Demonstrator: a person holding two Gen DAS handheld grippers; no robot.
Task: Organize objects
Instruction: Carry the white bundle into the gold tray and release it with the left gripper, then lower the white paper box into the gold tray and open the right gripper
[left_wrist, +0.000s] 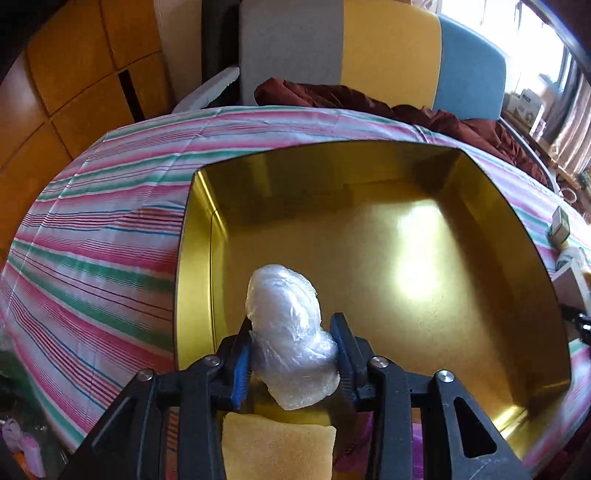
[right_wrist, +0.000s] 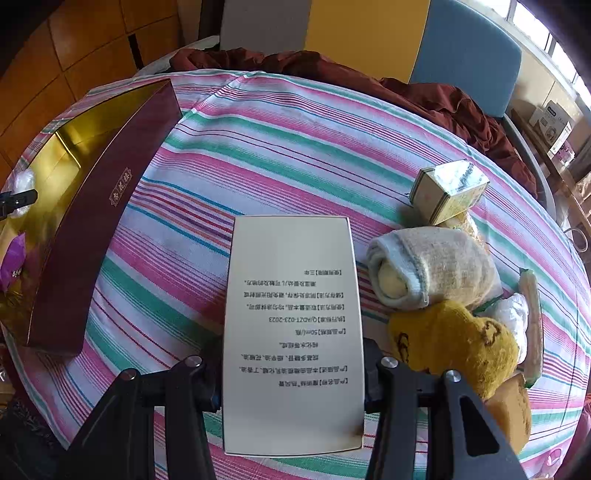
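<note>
My left gripper (left_wrist: 291, 343) is shut on a crumpled clear plastic bag (left_wrist: 291, 332) and holds it over the near left part of a large gold-lined box (left_wrist: 461, 295). A yellow sponge (left_wrist: 277, 443) lies below the gripper. My right gripper (right_wrist: 293, 373) is shut on a white carton (right_wrist: 291, 332) with printed text, above the striped cloth (right_wrist: 295, 147). In the right wrist view the same box (right_wrist: 99, 236) shows its maroon outer wall at the left, with the left gripper and bag (right_wrist: 22, 184) at its far left.
Right of the carton lie a rolled grey sock (right_wrist: 432, 269), a yellow sock (right_wrist: 458, 343), a small green-white box (right_wrist: 448, 190), a plastic wrap and a sponge. A dark red cloth (right_wrist: 461, 107) and chairs stand behind the table.
</note>
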